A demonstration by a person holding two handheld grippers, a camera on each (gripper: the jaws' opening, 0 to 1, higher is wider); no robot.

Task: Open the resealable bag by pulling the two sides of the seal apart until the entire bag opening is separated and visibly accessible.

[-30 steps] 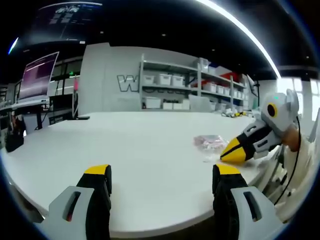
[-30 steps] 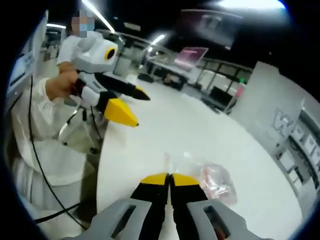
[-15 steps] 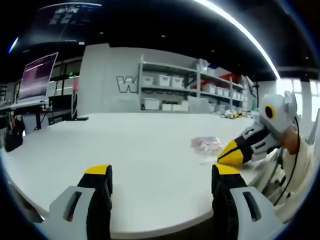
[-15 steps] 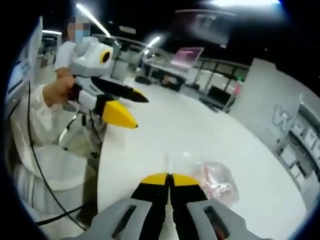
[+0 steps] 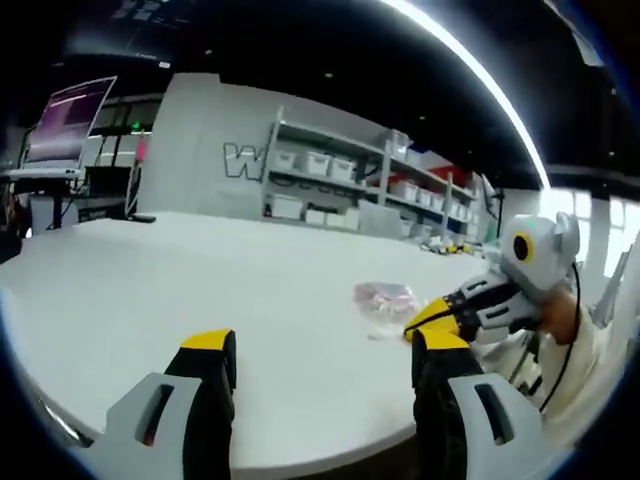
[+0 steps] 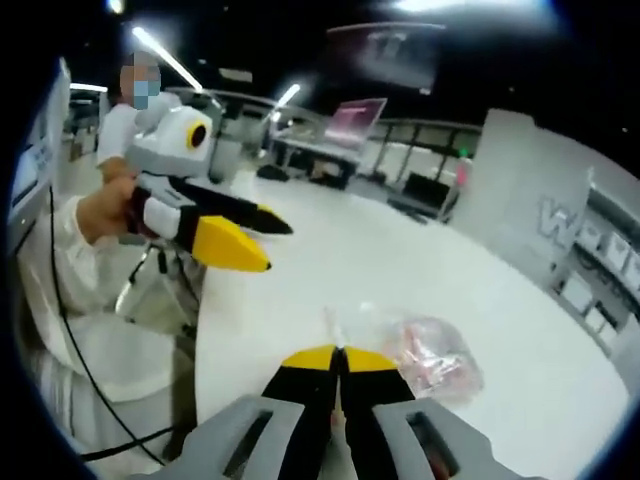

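Compared with a second ago, the right gripper sits lower and closer to the bag in the left gripper view, its yellow tips now at the bag's near edge, and the whole room has tilted with the hands.

Seen from the right gripper view, the right gripper has its two black-and-yellow fingers pressed together with only a thin seam between them; whether they pinch the bag's edge cannot be told, since the clear plastic strip rises just beyond the tips at 12 o'clock. The bag lies flat on the white tabletop at about 2 o'clock from the tips, with pinkish contents inside.

The left gripper holds its fingers wide apart above the near edge of the tabletop, well apart from the bag at 1 o'clock. From the right gripper view the left gripper hangs at 10 o'clock, spread, held by a hand in a white sleeve.

Shelves with white bins stand behind the tabletop.
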